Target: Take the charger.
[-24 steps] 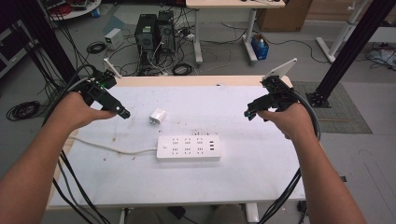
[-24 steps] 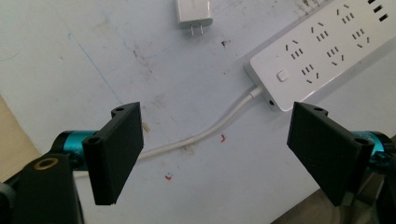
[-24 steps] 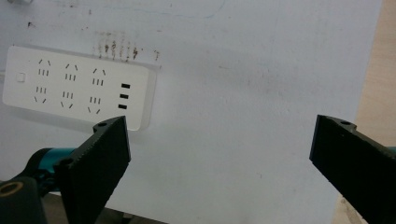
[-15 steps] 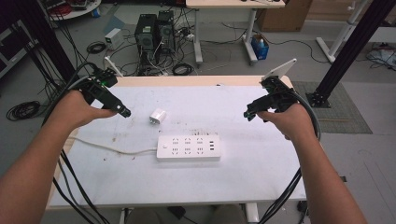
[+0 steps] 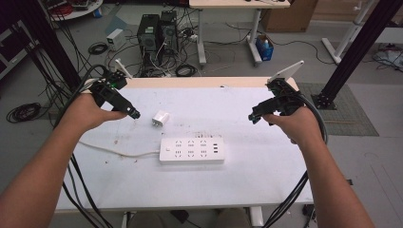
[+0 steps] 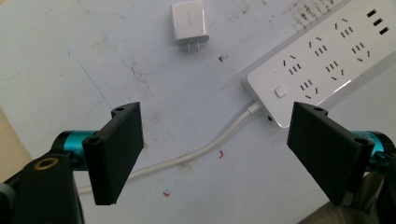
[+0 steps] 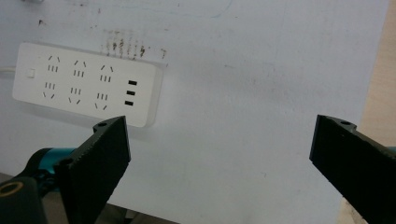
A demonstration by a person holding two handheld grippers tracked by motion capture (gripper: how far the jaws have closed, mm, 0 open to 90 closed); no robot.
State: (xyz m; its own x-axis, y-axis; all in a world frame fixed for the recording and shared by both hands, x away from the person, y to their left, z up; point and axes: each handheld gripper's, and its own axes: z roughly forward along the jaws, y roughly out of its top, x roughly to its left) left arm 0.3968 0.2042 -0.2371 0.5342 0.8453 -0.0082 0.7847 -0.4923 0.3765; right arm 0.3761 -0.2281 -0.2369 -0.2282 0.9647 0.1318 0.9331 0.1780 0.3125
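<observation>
a person's two hand-held grippers hover apart over a white table (image 5: 266, 180), jaws spread and empty, with a white charger plug (image 5: 160, 118) and a white power strip (image 5: 192, 151) lying between them. the left gripper (image 5: 133, 114) hangs above the table's left side, nearer the far edge, its jaws wide open and its tips just left of the plug; from the left gripper view the plug (image 6: 188, 22) lies flat ahead of the jaws with its two prongs pointing back toward them, which reads as a line-up for a pick, though nothing is touched yet. the right gripper (image 5: 253, 117) waits over the right side of the table, well clear of the strip, its jaws likewise open on nothing; in the right gripper view the strip (image 7: 88, 84) sits ahead and to the left, sockets up, likely so that this hand can steady it when the plug goes in. the strip rests near the middle of the table, long side parallel to the near edge, its white cable (image 5: 114, 152) trailing off toward the left edge. its six sockets and three small ports look empty; no plug is seated in any of them.
</observation>
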